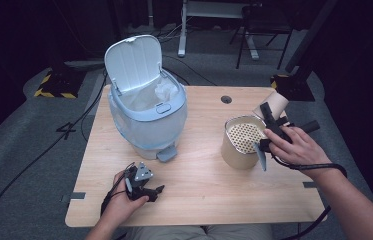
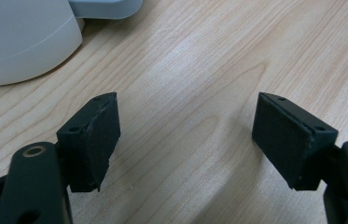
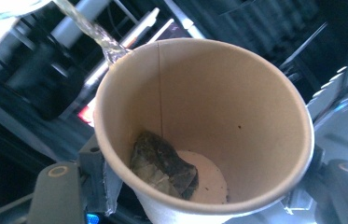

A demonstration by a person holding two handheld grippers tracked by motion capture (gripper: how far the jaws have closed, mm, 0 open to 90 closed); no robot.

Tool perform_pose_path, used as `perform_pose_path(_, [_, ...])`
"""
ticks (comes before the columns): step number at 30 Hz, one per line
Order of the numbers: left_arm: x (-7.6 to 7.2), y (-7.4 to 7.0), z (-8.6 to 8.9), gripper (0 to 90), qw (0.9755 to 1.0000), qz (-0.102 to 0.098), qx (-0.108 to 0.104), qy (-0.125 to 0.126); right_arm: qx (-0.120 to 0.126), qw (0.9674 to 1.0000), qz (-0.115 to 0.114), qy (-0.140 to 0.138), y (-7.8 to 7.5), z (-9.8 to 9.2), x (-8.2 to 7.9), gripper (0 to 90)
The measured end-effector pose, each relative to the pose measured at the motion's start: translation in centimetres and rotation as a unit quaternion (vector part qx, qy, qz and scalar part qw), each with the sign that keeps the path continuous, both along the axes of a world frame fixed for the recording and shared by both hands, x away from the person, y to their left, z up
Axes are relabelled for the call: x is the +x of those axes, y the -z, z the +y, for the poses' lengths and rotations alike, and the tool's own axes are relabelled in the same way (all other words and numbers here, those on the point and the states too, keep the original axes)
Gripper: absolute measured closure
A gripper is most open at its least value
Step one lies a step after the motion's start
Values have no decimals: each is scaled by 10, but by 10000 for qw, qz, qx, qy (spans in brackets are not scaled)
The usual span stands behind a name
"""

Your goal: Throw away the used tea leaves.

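Tongs, right [image 1: 268, 131]: clamping paper cup [image 3: 218, 107], tilting it over perforated canister [image 1: 244, 140]. Tongs, left [image 2: 185, 135]: gaping wide, resting on counter [image 2: 199, 70].

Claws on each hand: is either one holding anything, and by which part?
The right claw clamps a paper cup by its side wall, tipped over the strainer canister. The left claw stands open, holding nothing.

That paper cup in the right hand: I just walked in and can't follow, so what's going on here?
A person is tipping a paper cup, clamped in the right gripper, over a tan canister with a perforated strainer on the wooden table. A thin stream of liquid leaves the rim, while a wet tea bag stays inside. The left gripper rests open near the table's front edge, holding nothing. A pedal bin stands with its lid up.
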State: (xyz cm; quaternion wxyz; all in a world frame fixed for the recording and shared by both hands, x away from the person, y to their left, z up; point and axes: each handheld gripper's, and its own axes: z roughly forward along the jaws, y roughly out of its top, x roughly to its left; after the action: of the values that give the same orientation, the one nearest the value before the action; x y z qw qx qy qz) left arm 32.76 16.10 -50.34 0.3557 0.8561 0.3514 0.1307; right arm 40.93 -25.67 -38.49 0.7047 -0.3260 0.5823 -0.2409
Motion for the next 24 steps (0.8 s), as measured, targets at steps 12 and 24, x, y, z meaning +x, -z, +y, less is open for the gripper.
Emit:
perform_pose_path(12, [0,0,0,239,10000,-1,15,10,-1165,9923,-417,-101,10,13,-4,313])
perform_pose_path(24, [1,0,0,230,10000,2,36,29,-1265,9904,-558,12,5,17,1,314])
